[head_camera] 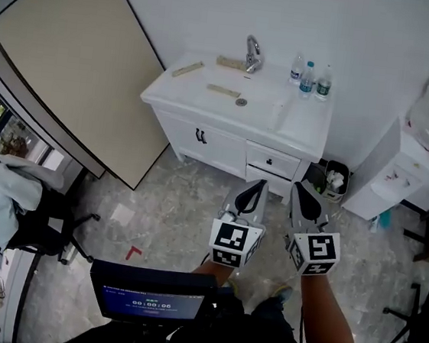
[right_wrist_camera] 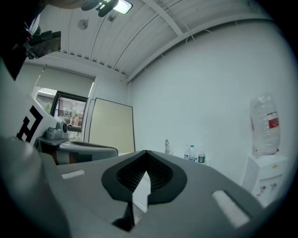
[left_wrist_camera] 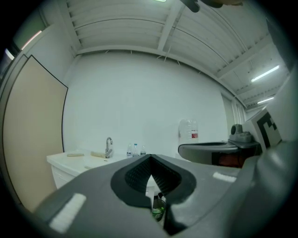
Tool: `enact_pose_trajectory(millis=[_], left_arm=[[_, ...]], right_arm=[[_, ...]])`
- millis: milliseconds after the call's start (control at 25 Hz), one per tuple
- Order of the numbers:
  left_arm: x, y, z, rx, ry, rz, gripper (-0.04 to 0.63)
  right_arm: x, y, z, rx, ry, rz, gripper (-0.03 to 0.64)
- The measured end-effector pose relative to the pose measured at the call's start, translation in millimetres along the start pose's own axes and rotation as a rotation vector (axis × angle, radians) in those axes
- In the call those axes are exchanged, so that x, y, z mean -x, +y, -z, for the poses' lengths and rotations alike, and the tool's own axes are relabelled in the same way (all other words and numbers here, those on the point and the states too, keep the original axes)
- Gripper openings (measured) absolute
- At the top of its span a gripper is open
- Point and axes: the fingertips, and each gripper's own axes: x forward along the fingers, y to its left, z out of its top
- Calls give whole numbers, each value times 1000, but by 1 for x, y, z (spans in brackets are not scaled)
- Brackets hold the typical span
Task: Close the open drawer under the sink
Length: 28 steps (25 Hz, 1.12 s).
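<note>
Head view shows the left tongs [head_camera: 254, 188] and right tongs [head_camera: 303, 194] held side by side, each with jaws pressed together on nothing; the two gripper views agree. The drawer [head_camera: 267, 180] lies just ahead of the tips and between them, not yet touched. It is white, and its front seems to stand a little proud of the cabinet [head_camera: 217, 146]. I would step in, set closed tips flat against the middle of the front, and push straight so it doesn't skew.
</note>
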Motion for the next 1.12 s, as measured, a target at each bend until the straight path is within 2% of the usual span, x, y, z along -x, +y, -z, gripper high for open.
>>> enact_pose_trajectory(millis=[240, 720, 840, 1120], left_arm=[[9, 2, 4, -2, 10, 15, 6], [11, -3, 5, 21, 23, 35, 6], [4, 1, 0, 0, 11, 30, 6], [20, 10, 1, 17, -1, 31, 6]], right_arm=[[0, 18, -1, 35, 7, 6, 21], [8, 21, -4, 38, 5, 27, 20], [5, 14, -10, 35, -13, 38, 20], [14, 26, -8, 36, -13, 48, 20]])
